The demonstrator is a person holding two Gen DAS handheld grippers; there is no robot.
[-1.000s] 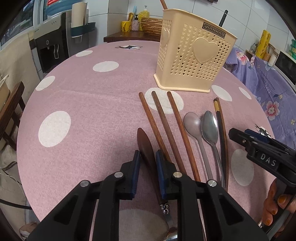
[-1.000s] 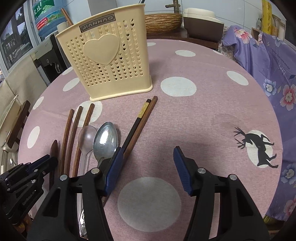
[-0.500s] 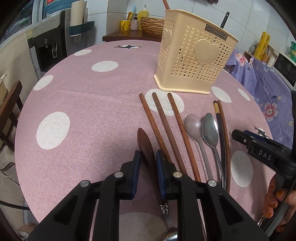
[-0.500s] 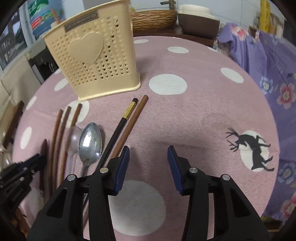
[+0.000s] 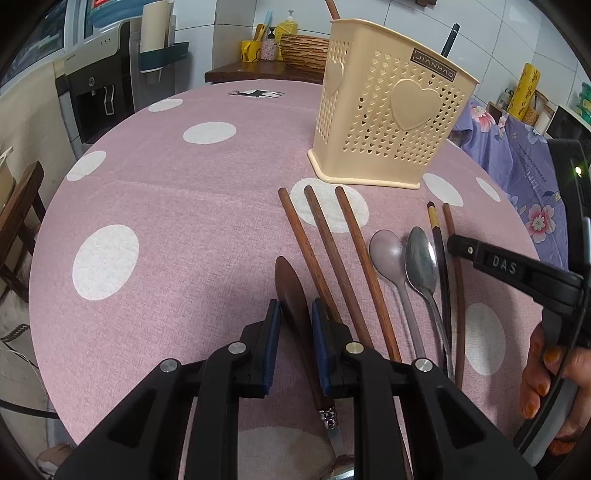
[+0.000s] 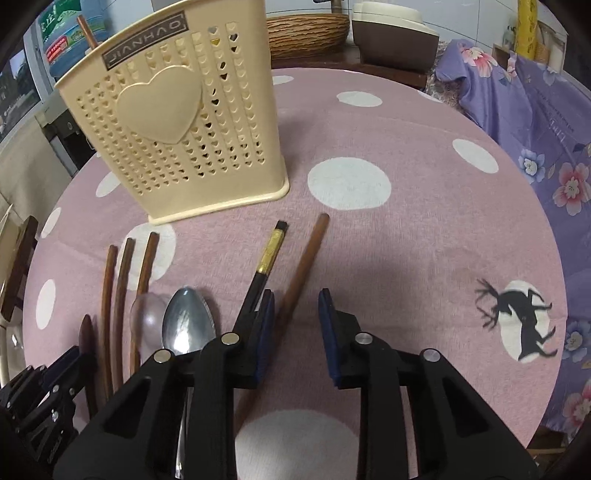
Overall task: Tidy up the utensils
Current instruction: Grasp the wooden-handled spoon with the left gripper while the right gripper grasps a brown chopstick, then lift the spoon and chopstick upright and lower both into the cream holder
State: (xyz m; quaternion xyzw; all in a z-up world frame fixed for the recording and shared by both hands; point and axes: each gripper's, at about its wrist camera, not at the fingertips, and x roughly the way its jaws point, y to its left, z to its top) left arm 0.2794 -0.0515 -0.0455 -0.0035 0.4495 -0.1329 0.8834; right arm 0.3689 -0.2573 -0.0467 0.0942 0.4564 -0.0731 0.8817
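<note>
A cream perforated utensil holder [image 5: 388,122] stands on the pink dotted tablecloth [image 5: 166,221]; it also shows in the right wrist view [image 6: 181,133]. In front of it lie three brown chopsticks [image 5: 332,258], two spoons [image 5: 421,262], a black chopstick [image 6: 264,266] and a brown chopstick [image 6: 301,269]. My left gripper [image 5: 295,314] is nearly shut around a dark wooden handle [image 5: 291,291]. My right gripper [image 6: 297,306] is open low over the brown chopstick, which lies between its fingers.
A water dispenser [image 5: 99,96] and a wooden chair [image 5: 18,206] stand left of the table. A wicker basket [image 6: 306,35] and a shelf sit behind. A purple floral cloth [image 6: 535,122] lies on the right.
My right gripper has moved forward and down over the brown chopstick and its jaws have narrowed. My left gripper has stayed around the wooden handle.
</note>
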